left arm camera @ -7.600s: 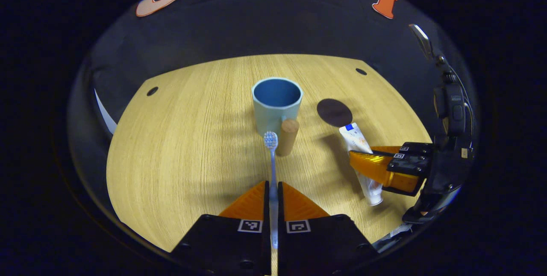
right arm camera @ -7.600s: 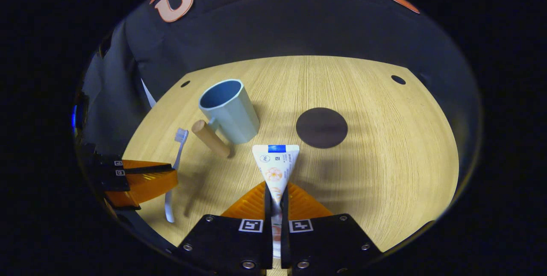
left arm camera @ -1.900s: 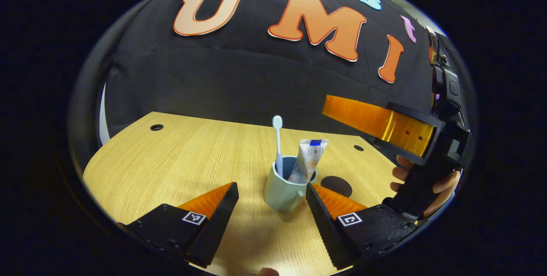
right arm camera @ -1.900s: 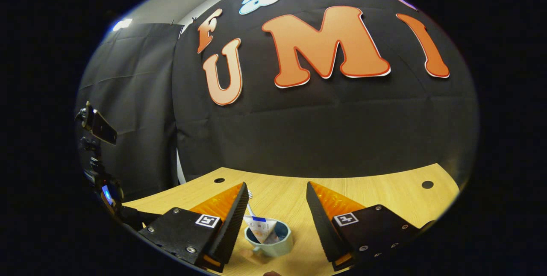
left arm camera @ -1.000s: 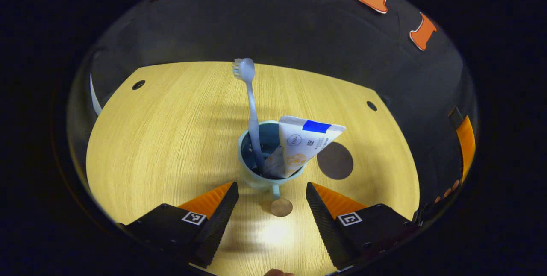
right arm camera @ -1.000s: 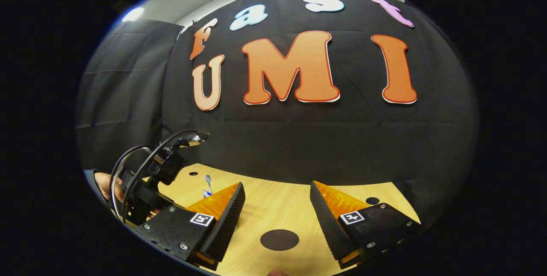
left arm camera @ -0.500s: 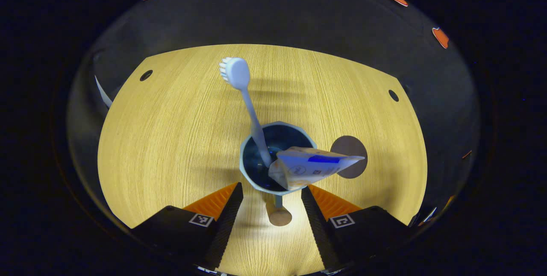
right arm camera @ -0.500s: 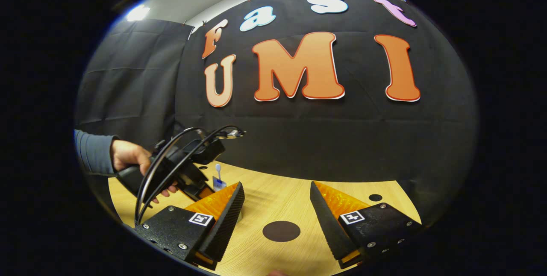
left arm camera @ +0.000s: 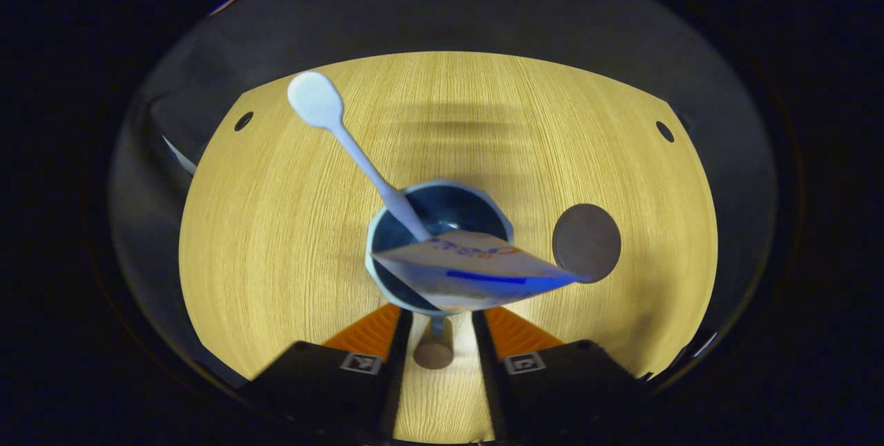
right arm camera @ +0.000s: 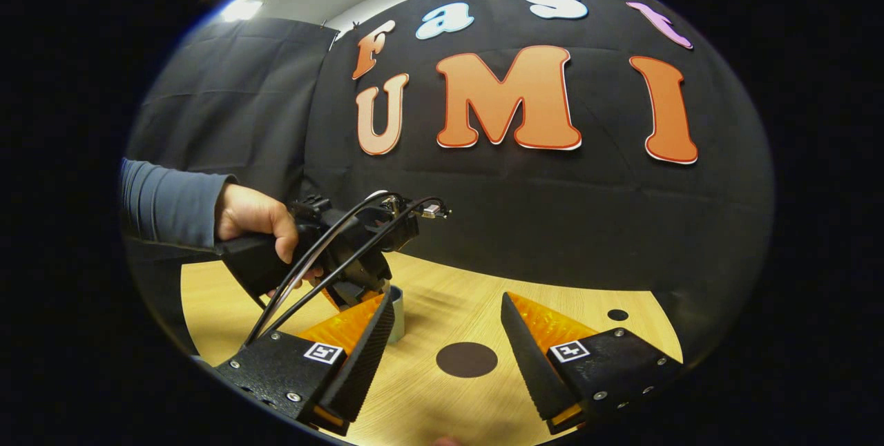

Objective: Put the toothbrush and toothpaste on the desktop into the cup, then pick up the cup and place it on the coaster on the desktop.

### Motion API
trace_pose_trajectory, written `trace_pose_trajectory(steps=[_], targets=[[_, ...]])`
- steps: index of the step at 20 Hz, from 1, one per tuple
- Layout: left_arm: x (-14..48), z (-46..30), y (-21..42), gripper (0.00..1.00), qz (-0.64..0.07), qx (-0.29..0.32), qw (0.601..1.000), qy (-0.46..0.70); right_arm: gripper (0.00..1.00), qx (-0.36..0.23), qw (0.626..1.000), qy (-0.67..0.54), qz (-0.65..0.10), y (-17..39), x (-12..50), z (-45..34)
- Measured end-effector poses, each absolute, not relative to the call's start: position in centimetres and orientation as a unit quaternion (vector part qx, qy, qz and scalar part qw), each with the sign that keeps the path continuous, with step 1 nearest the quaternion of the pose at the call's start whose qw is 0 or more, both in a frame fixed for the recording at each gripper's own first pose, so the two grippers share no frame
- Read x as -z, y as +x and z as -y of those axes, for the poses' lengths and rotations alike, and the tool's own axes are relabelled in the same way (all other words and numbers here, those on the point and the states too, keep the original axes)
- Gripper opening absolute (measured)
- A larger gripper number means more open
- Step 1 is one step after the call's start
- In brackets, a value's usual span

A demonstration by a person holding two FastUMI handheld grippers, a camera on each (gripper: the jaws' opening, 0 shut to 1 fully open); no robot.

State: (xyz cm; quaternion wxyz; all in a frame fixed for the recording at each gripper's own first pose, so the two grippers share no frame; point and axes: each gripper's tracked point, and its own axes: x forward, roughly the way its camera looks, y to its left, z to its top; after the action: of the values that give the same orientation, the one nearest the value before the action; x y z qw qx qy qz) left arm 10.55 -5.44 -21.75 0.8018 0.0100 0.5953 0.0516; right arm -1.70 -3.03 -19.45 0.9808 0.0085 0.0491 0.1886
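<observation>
I look down into the light blue cup (left arm camera: 459, 215) in the left gripper view. The white toothbrush (left arm camera: 324, 111) leans out of it to the far left, and the toothpaste tube (left arm camera: 476, 270) lies across its near rim. The cup's wooden handle (left arm camera: 433, 354) points toward me. My left gripper (left arm camera: 440, 315) has its fingers narrowed on either side of the handle, with small gaps left. The dark round coaster (left arm camera: 586, 242) lies just right of the cup. My right gripper (right arm camera: 449, 356) hangs open above the coaster (right arm camera: 467, 360). Part of the cup (right arm camera: 395, 311) shows under the left gripper (right arm camera: 345, 253).
The wooden table (left arm camera: 276, 225) has small holes (left arm camera: 243, 121) near its far corners. In the right gripper view a hand (right arm camera: 255, 218) in a blue sleeve (right arm camera: 166, 204) holds the left gripper, with black cables looping from it.
The left gripper has come down and forward over the cup, and its fingers have narrowed around the handle. The right gripper has stayed raised and open, shifting only slightly.
</observation>
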Motion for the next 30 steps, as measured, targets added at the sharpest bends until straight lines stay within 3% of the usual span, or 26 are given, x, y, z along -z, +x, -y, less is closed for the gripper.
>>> trace_pose_trajectory(steps=[1,2,8,10,11,14,15,24,30], targets=[[21.9,5.6,11.4,0.34,-0.594,-0.053,0.803,0.01,0.94,-0.188,0.981,0.012,-0.051,-1.7,19.6,3.1],[22.3,5.6,12.1,0.27,-0.596,-0.053,0.801,0.011,0.94,-0.189,0.98,0.016,-0.052,-1.9,19.7,3.1],[23.4,5.7,17.2,0.22,-0.593,-0.048,0.804,0.012,0.94,-0.177,0.983,0.02,-0.048,-2.0,19.3,3.9],[23.9,5.6,19.6,0.22,-0.586,-0.046,0.809,0.012,0.94,-0.17,0.984,0.022,-0.043,-2.0,18.9,4.5],[21.9,5.9,17.3,0.22,-0.582,-0.048,0.812,0.014,0.93,-0.166,0.985,0.024,-0.042,-2.1,18.9,4.8],[21.0,4.0,17.6,0.2,-0.578,-0.043,0.815,0.005,0.94,-0.153,0.987,0.037,-0.043,-2.1,18.8,5.7],[23.2,4.6,16.9,0.2,-0.575,-0.042,0.817,0.001,0.94,-0.148,0.987,0.041,-0.044,-2.0,18.9,6.0],[18.3,8.0,17.8,0.2,-0.55,-0.004,0.835,0.022,0.93,-0.094,0.993,0.056,-0.05,-4.1,20.3,9.7],[20.2,11.4,18.6,0.2,-0.549,0.034,0.834,0.045,0.93,-0.056,0.996,0.057,-0.038,-6.6,20.3,13.4]])
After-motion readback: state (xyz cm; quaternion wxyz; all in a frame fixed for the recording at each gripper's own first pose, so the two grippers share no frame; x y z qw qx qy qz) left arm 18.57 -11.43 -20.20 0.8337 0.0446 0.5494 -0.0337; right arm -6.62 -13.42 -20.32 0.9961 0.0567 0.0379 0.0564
